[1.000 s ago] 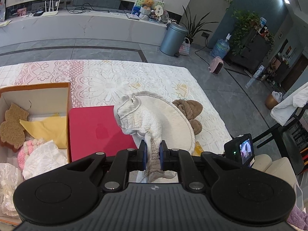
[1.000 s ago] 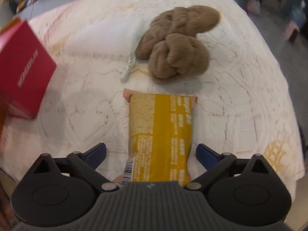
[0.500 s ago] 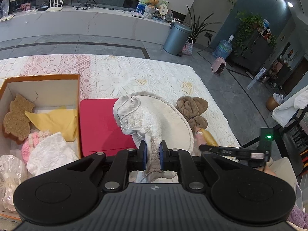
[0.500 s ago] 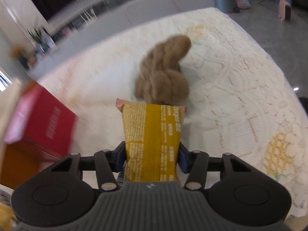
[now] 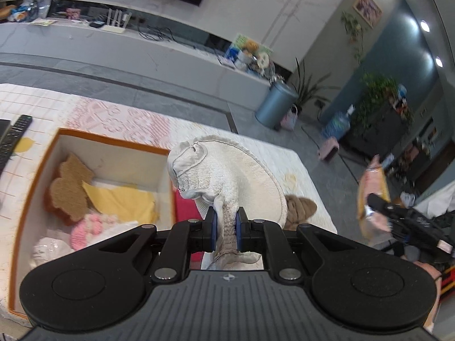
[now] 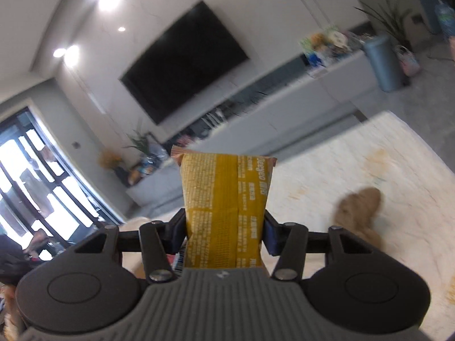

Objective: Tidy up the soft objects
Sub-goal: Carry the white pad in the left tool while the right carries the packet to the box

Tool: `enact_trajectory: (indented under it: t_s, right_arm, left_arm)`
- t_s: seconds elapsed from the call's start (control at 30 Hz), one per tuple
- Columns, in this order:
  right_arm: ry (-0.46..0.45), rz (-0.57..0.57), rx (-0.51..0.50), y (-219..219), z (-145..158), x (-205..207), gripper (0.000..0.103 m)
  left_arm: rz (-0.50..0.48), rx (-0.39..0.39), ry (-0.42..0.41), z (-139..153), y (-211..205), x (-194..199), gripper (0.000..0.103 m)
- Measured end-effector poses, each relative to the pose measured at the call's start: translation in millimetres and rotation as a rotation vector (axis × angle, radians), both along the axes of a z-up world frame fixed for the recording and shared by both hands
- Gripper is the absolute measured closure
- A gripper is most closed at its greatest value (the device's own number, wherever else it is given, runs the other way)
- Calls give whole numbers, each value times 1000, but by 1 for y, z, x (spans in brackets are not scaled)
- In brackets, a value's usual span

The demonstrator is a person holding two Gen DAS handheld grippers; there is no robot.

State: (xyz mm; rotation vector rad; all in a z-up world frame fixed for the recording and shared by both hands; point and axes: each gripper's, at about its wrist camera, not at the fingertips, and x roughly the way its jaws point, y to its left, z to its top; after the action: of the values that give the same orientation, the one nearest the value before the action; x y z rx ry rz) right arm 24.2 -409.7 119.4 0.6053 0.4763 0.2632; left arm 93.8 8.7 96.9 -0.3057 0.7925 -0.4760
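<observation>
My left gripper (image 5: 226, 228) is shut on a white cloth hat (image 5: 227, 182) and holds it in the air beside an orange-rimmed open box (image 5: 113, 142). The box holds a brown sponge toy (image 5: 71, 193), a yellow cloth (image 5: 122, 201), a pink knit piece (image 5: 88, 227) and clear wrapping. My right gripper (image 6: 224, 230) is shut on a yellow snack packet (image 6: 224, 199), lifted high above the table; it also shows in the left wrist view (image 5: 372, 196). A brown fluffy bundle (image 5: 301, 207) lies on the lace tablecloth (image 6: 384, 156), also in the right wrist view (image 6: 359, 210).
A red box lid (image 5: 184, 207) lies right of the open box. A remote control (image 5: 14, 139) lies at the table's far left. Beyond the table are a long grey counter (image 5: 142, 54), a grey bin (image 5: 274, 105) and plants.
My right gripper closed on the yellow packet and lifted it high, tilting up toward the wall. My left gripper rose with the hat and drew nearer the open box.
</observation>
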Motion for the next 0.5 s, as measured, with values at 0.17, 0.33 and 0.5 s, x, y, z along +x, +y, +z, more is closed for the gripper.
enact_trajectory:
  t_s: [0.17, 0.33, 0.5]
  right_arm:
    - [-67, 131, -35, 52, 38, 6, 50]
    - [-91, 242, -96, 116, 62, 22, 50]
    - [-68, 340, -135, 177, 64, 47, 50]
  left_arm:
    - [47, -74, -37, 4, 34, 0, 89]
    - [119, -83, -55, -3, 64, -1, 89]
    - [147, -46, -36, -24, 83, -1, 89]
